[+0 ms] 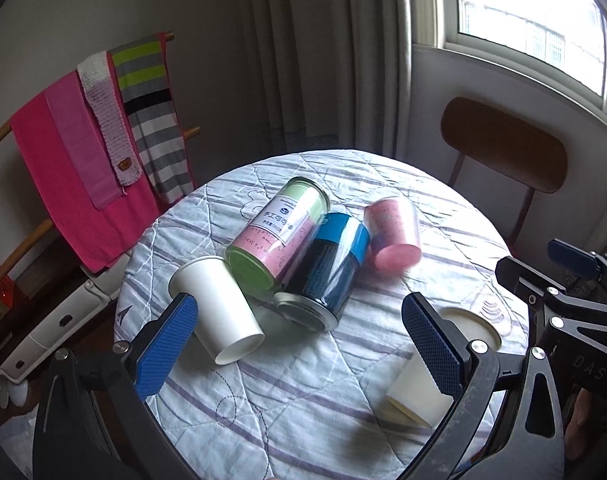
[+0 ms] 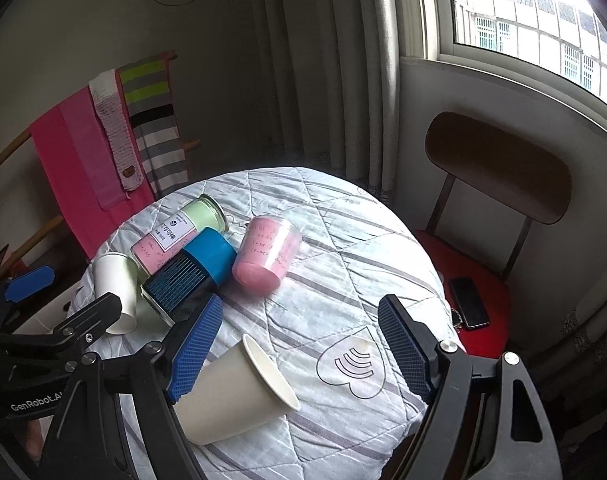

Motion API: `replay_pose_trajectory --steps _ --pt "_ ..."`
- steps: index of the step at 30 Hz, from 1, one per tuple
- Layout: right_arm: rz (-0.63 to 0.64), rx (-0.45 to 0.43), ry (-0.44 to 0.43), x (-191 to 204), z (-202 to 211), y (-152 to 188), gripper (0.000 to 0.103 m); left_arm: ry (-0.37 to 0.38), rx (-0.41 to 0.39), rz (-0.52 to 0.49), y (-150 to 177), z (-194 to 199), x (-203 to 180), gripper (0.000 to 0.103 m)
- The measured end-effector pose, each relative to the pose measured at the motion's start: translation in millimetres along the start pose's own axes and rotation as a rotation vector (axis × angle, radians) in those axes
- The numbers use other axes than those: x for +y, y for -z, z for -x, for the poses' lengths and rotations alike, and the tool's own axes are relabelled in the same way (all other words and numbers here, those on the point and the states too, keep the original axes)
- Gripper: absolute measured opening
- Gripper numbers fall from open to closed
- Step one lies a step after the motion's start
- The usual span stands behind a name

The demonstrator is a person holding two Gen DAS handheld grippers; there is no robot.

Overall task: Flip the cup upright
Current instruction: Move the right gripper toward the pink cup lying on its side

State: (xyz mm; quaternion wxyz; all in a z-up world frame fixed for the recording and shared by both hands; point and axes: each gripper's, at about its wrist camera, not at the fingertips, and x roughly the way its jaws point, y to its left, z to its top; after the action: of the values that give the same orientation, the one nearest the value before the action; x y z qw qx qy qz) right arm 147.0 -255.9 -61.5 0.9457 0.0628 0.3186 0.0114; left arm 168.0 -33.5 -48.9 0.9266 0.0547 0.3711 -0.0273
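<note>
A cream paper cup lies on its side near the front of the round table, mouth to the right; it also shows in the left wrist view. My right gripper is open above it, its left pad beside the cup's wall. A white paper cup lies on its side at the left, mouth toward me; it shows in the right wrist view too. My left gripper is open, its left pad beside that cup. A pink plastic cup lies tipped farther back.
A green-and-pink can and a blue-and-black can lie on their sides mid-table. The table has a striped quilted cloth. A wooden chair with a phone on its red seat stands right. A towel rack stands left.
</note>
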Motion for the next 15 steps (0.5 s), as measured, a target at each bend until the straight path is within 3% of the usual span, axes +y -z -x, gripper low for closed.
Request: replay_pose_trajectory --steps 9,15 --pt "-0.018 0.107 -0.041 -3 -44 -28 0.082 -0.028 0.035 0.026 -21 -38 13 0.103" --pt "-0.132 0.291 -0.154 -9 -94 -47 0.081 -0.036 0.03 0.035 -21 -49 19 0.103"
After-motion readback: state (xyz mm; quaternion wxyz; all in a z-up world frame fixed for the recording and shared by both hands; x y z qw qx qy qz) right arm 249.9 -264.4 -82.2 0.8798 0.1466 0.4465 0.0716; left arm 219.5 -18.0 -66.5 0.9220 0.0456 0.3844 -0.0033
